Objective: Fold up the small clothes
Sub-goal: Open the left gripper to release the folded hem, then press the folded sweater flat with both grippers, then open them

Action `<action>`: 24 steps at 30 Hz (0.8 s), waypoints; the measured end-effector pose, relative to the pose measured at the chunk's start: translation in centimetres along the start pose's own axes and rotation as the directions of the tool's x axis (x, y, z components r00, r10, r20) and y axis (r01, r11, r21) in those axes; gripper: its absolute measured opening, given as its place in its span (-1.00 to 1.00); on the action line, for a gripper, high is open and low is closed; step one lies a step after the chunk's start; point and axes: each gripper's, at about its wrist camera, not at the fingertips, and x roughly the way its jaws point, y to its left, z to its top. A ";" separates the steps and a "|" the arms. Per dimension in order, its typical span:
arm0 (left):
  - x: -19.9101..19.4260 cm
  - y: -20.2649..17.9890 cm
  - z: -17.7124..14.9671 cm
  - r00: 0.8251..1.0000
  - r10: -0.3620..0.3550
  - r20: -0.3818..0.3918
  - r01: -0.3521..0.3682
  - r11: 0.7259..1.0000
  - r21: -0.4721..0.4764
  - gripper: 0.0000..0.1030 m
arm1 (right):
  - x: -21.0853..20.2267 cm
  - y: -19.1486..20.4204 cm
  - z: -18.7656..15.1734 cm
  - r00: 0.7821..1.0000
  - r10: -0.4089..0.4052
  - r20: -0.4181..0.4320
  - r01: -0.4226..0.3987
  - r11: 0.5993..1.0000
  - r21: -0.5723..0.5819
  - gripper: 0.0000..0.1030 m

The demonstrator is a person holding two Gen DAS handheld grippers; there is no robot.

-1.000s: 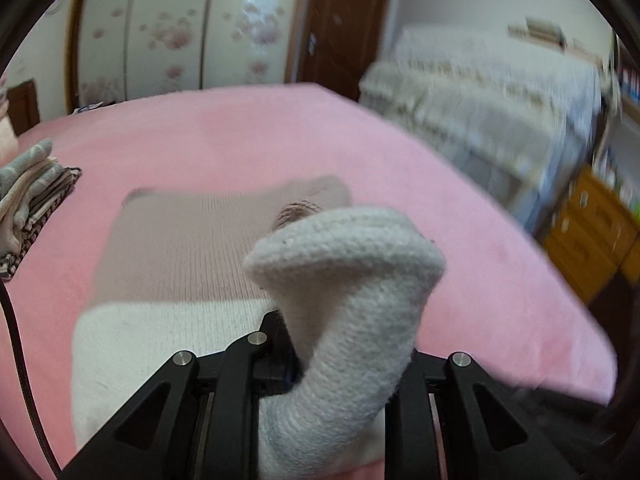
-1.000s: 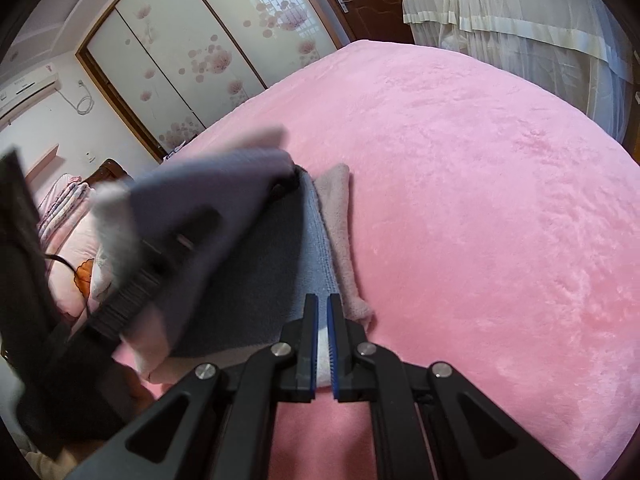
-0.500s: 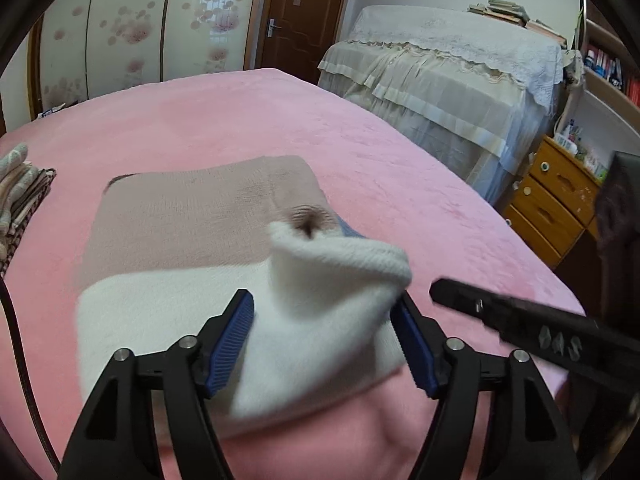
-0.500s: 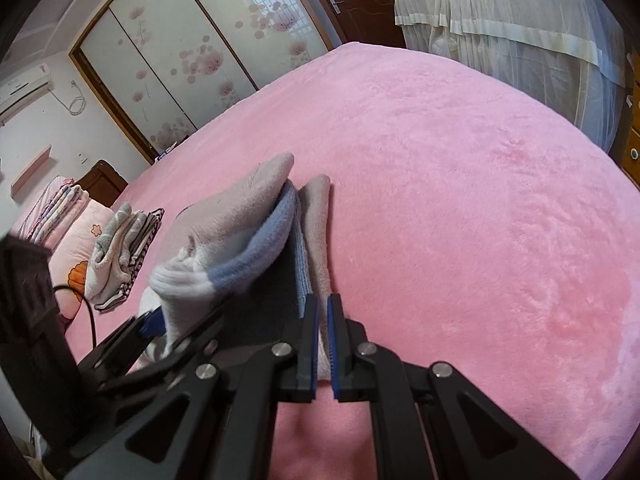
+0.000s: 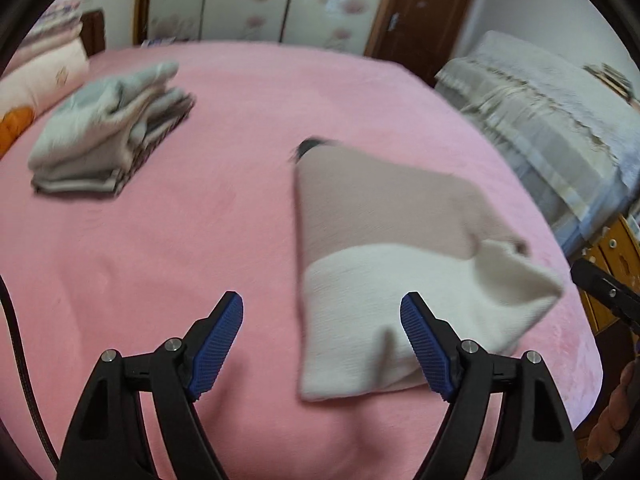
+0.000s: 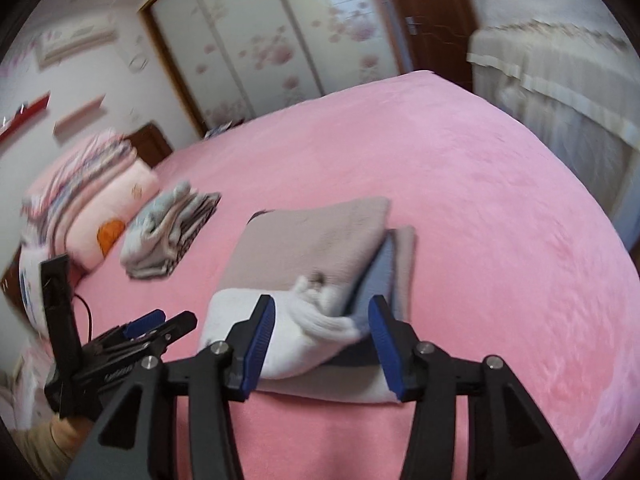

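A folded knit garment [image 5: 380, 240], mauve at the far end and white at the near end, lies on the pink bed [image 5: 160, 260]. My left gripper [image 5: 322, 298] hangs over its near left edge; its jaws are opening and the blue pads [image 5: 218, 344] press on nothing. In the right wrist view the garment [image 6: 312, 240] shows a blue-grey layer inside its fold. My right gripper [image 6: 320, 300] hovers over the white corner, jaws opening, pads clear of the cloth. Each gripper shows in the other's view: the left gripper [image 6: 164, 322] at the lower left, the right gripper [image 5: 604, 292] at the right edge.
A stack of folded clothes [image 5: 108, 132] sits on the bed to the left, pillows [image 6: 92, 200] behind it. A second bed with a white lace cover [image 5: 540, 92] and wooden drawers [image 5: 616, 248] stand past the bed's right edge. A black cable [image 5: 12, 340] hangs at the left.
The left gripper let go of the white folded end and swung left. The right gripper went from shut to open and rose. The garment now lies folded over on the bed.
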 end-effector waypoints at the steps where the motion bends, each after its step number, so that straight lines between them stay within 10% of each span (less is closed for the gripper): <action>1: 0.4 0.4 -0.1 1.000 0.005 -0.011 -0.005 1.000 -0.006 0.55 | 0.6 0.5 0.1 1.000 -0.013 -0.011 0.013 1.000 -0.026 -0.05; 5: 1.0 0.2 -0.3 1.000 0.012 -0.015 -0.012 1.000 0.006 0.55 | 3.0 2.0 0.0 0.994 -0.078 -0.075 0.067 0.988 -0.138 -0.17; 7: 1.9 -0.6 -0.1 1.000 0.014 -0.027 -0.014 1.000 0.028 0.55 | 4.0 2.3 -0.5 0.985 -0.135 -0.107 0.112 0.975 -0.193 -0.69; 24: 5.5 -1.3 -2.7 0.998 0.030 -0.062 -0.021 0.991 0.133 0.70 | 5.8 -7.1 -8.4 0.978 -0.074 -0.193 0.118 0.966 0.230 -0.77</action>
